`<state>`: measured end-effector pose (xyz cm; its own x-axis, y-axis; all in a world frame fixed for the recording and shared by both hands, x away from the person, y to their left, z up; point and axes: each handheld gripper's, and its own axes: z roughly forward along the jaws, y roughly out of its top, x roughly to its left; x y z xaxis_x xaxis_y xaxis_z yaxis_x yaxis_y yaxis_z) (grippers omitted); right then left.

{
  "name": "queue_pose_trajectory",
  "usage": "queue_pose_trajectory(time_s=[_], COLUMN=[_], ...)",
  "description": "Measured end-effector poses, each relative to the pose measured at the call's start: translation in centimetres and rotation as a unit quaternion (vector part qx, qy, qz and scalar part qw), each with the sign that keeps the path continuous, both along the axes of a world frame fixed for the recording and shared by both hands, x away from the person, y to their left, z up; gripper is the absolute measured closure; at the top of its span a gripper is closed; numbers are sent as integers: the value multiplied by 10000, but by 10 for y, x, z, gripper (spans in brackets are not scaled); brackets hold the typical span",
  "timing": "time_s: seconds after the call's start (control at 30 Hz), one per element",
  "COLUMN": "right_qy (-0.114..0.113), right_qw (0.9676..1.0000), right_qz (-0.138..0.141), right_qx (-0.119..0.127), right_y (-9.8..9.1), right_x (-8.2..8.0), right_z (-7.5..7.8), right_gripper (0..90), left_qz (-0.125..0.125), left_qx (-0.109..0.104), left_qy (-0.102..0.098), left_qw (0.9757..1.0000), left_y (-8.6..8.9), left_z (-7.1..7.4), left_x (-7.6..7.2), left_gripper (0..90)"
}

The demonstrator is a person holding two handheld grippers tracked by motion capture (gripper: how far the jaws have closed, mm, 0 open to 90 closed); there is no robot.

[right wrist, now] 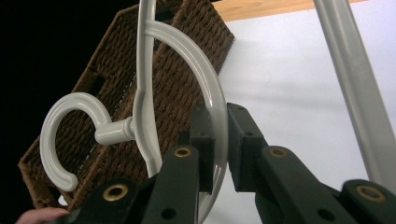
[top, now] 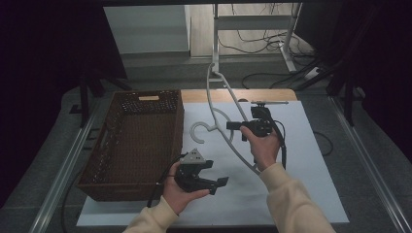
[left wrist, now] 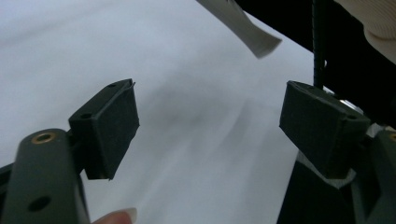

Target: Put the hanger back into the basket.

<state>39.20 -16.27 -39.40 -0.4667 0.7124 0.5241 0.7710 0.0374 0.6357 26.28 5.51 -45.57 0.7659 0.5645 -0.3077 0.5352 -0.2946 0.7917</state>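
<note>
The right gripper (top: 236, 125) is clamped on a smooth white plastic hanger (top: 219, 114), its jaws pinching the curved inner arch just right of the round hook. The hanger is held lifted above the white sheet (top: 311, 145), right of the brown woven wicker basket (top: 131, 145). The left gripper (top: 216, 174), near centre, hangs with jaws spread wide, holding nothing.

Brown wicker basket (top: 131, 141) left on white sheet (top: 301, 160); cables (top: 257, 43) behind.
</note>
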Motion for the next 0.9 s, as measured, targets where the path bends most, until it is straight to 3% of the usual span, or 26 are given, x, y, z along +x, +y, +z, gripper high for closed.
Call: queue_pose_trajectory(time_s=[0.3, 0.47, 0.53, 0.63, 0.67, 0.7, 0.9], right_qy=[-15, -53, -53, -54, -48, -51, -98], right_qw=[9999, 9998, 9996, 9994, 9992, 9991, 9987], right_qz=[-79, -124, -159, -183, -214, -231, -273], right_qx=[125, 174, 226, 274, 326, 353, 410], right_y=[4, 3, 2, 2, 1, 1, 2], right_x=[0, -1, -1, -1, -1, -1, -3], right_z=[2, 4, 4, 4, 4, 4, 4], right_gripper=[816, 816, 815, 816, 816, 816, 815], left_qz=[6, -18, -11, 13, 42, 98, 113], left_qx=[-408, -530, -727, -852, -937, -1134, -1271], left_qy=[105, 146, 199, 242, 289, 390, 300], left_qw=[9991, 9985, 9972, 9961, 9952, 9927, 9914], left_y=[-9, -11, -14, -16, -17, -19, -29], left_z=[-6, -10, -11, -13, -15, -16, -15], left_x=[14, 18, 21, 24, 26, 30, 34], left_gripper=[216, 230, 236, 251, 256, 272, 332])
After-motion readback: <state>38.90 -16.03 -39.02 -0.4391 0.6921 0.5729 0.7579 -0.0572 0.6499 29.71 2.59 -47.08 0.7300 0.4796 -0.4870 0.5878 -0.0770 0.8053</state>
